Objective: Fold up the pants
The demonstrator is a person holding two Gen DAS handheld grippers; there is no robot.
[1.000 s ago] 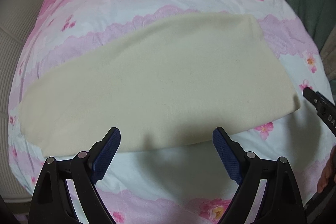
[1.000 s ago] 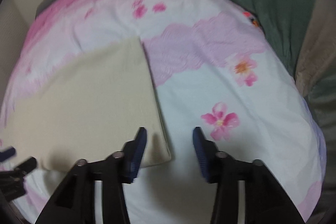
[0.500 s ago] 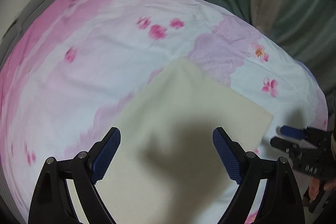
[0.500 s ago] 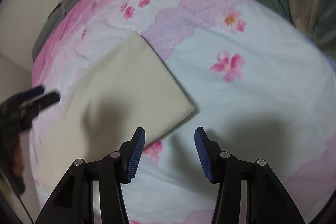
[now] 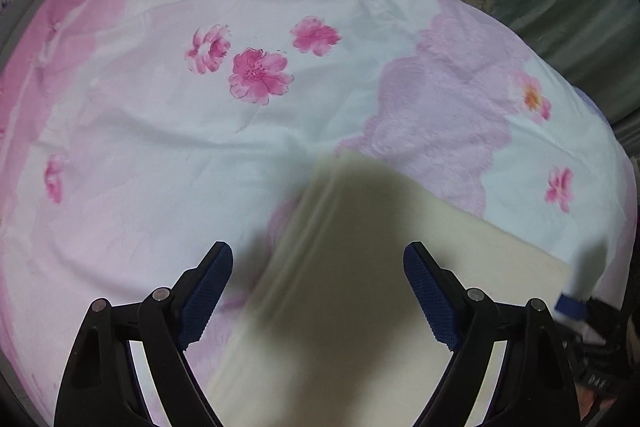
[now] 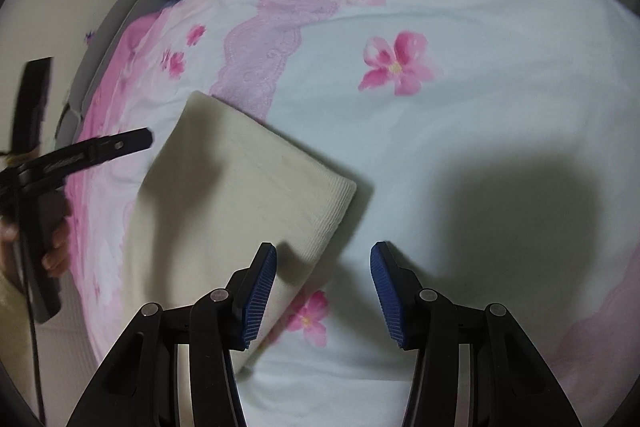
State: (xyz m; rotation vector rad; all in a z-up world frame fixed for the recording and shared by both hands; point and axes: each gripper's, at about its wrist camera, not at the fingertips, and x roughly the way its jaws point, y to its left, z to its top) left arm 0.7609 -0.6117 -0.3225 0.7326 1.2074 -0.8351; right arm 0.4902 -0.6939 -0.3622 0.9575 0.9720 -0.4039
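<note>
Left gripper (image 5: pixel 318 291) is hanging released, jaws wide, over the cream pants' (image 5: pixel 360 307) left edge; right gripper (image 6: pixel 324 291) is also released, empty, nearing their right ribbed corner. Pants are lying part-folded on the floral bedsheet (image 5: pixel 160 147). Next move likely calls for pinching both ends for another fold.

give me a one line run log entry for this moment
task: fold pants | pants: folded flat on bedspread | left gripper: open | right gripper: open, empty

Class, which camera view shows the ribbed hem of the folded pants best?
The right wrist view: the pants show their ribbed hem sharply. In the left wrist view the pants are blurred and shadowed, with no ribbing visible.
</note>
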